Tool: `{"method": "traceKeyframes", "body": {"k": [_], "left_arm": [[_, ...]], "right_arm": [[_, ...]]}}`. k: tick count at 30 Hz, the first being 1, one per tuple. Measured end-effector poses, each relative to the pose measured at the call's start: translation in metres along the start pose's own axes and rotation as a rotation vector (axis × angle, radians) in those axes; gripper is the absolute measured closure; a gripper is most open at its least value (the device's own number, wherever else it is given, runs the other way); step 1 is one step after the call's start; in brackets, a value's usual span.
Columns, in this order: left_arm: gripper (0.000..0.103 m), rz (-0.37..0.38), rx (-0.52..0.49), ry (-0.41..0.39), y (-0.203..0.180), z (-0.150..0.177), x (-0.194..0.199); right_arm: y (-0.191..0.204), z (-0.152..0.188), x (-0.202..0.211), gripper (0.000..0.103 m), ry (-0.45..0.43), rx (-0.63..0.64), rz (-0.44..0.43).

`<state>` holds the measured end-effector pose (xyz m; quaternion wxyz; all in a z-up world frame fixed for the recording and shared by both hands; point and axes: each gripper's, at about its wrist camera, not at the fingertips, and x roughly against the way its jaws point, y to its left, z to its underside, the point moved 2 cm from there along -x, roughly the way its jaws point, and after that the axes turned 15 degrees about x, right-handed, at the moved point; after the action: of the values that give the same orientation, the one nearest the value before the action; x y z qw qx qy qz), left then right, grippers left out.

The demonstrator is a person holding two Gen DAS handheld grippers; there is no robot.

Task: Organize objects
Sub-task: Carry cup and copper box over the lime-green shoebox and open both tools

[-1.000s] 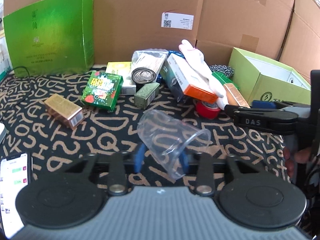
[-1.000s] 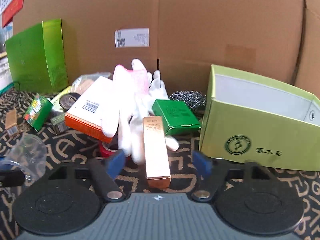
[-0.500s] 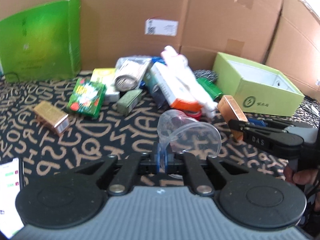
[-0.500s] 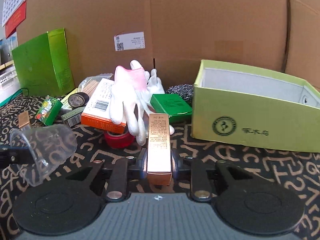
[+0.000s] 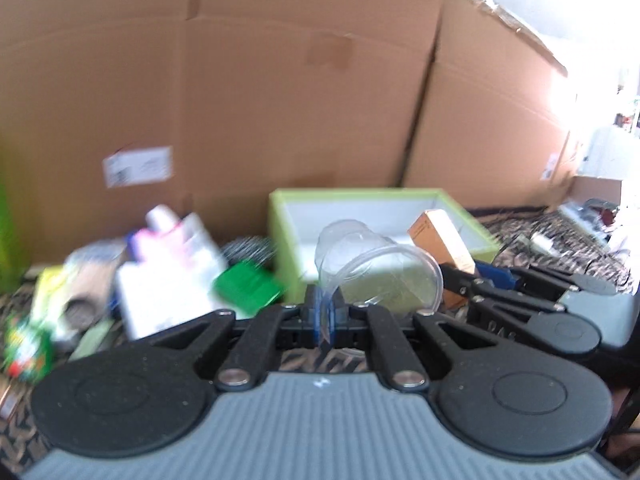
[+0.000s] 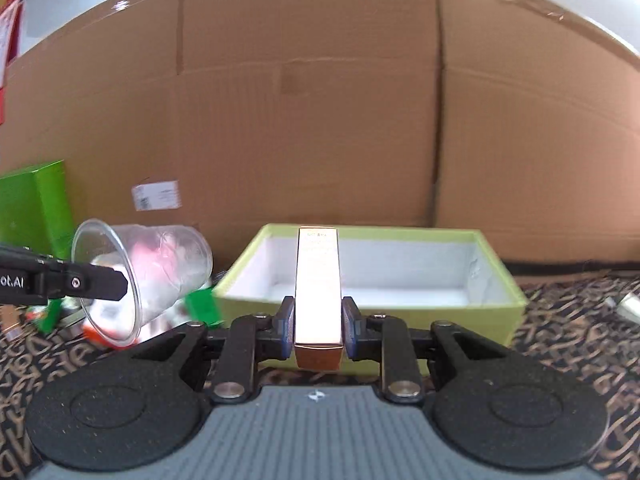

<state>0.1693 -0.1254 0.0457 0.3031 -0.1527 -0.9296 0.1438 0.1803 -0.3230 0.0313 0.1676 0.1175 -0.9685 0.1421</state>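
My left gripper [image 5: 325, 312] is shut on the rim of a clear plastic cup [image 5: 376, 268], held lifted with its mouth toward the camera, in front of the open light-green box [image 5: 288, 236]. My right gripper [image 6: 319, 326] is shut on a long copper-gold carton [image 6: 318, 280], held level and pointing at the same green box [image 6: 496, 300], whose white inside shows. In the right wrist view the cup [image 6: 144, 276] hangs to the left in the left gripper's fingers [image 6: 100, 282]. In the left wrist view the carton [image 5: 444, 240] shows at right, over the box.
A blurred pile lies left of the box: a white carton [image 5: 168, 288], a small green box [image 5: 248, 288], a steel scourer [image 5: 248, 250], a pink-and-white glove [image 5: 160, 224]. Cardboard walls [image 6: 320, 120] stand behind. A tall green box [image 6: 36, 208] stands far left. The cloth is black with tan letters.
Both grippers have risen and swung right toward the light-green box, carrying the cup and the carton. The box now fills the middle of both views.
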Motion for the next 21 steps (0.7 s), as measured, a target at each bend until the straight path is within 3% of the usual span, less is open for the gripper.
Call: {"method": "traceKeyframes", "body": {"k": [7, 13, 21], "left_arm": [[0.099, 0.049, 0.010, 0.070, -0.042, -0.039, -0.082], [0.099, 0.032, -0.008, 0.149, -0.060, -0.040, -0.164], [0.099, 0.014, -0.024, 0.215, -0.067, -0.032, -0.233]], "right_arm": [[-0.057, -0.021, -0.043, 0.076, 0.053, 0.026, 0.120], [-0.084, -0.007, -0.102, 0.076, 0.176, 0.045, 0.127], [-0.093, 0.017, -0.151, 0.076, 0.278, 0.092, 0.114]]}}
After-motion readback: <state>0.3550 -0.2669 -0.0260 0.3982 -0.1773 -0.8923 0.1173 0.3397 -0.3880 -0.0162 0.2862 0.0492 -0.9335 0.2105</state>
